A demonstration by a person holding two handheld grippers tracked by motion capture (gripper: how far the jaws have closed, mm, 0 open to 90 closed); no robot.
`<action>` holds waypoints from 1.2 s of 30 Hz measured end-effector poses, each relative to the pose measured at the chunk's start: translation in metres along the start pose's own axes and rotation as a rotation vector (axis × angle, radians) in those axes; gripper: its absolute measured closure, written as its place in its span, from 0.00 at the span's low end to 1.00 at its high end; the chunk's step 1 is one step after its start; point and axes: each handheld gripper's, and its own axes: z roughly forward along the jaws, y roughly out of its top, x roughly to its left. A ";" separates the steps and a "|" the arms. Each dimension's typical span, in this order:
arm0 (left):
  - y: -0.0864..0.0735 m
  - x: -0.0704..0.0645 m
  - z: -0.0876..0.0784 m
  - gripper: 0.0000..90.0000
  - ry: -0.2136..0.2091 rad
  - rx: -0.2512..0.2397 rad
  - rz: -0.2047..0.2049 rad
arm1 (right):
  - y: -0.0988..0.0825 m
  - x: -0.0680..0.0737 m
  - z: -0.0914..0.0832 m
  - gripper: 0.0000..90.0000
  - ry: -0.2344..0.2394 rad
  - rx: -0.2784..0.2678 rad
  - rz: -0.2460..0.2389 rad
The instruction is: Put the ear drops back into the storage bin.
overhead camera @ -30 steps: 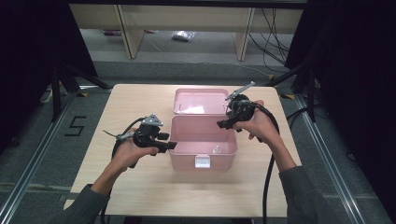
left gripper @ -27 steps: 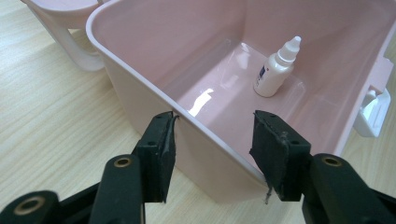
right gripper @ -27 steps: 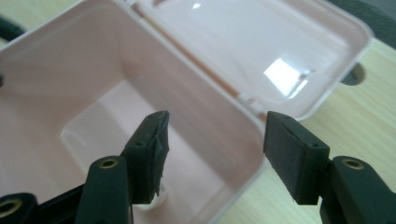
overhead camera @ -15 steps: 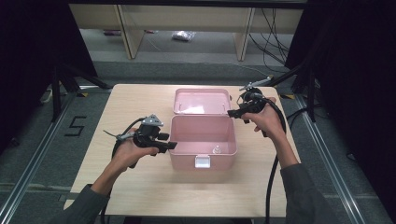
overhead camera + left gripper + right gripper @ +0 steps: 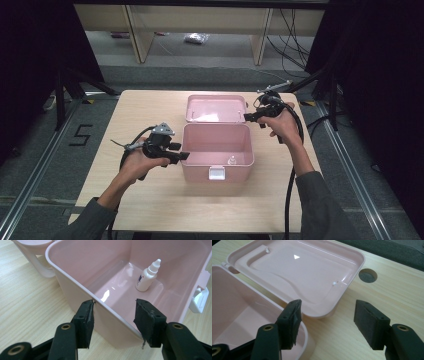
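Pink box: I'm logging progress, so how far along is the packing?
Done: a small white bottle stands inside the pink box. In hand: the left gripper straddles the box's wall, jaws apart; the right gripper hovers open by the lid. Left: the lid lies open.

I'm working in what looks like a lab or recording bay — my light wooden table (image 5: 150,210) stands on grey carpet between metal floor rails (image 5: 30,175), with a "5" (image 5: 81,135) taped on the floor beside it. Black curtains (image 5: 380,75) hang on both sides, loose cables (image 5: 292,35) trail behind — and plain wooden shelving (image 5: 200,15) lines the far wall.
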 end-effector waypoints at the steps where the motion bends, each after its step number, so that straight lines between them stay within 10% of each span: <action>1: 0.000 0.000 0.000 0.55 -0.001 0.000 -0.001 | 0.001 -0.002 0.002 0.45 -0.005 -0.007 -0.011; 29: 0.026 0.031 0.008 0.51 -0.003 -0.119 -0.059 | 0.008 -0.014 0.017 0.44 -0.029 -0.029 0.034; 36: 0.033 0.047 0.019 0.50 -0.007 -0.064 -0.095 | 0.008 -0.017 0.024 0.45 -0.034 -0.038 0.044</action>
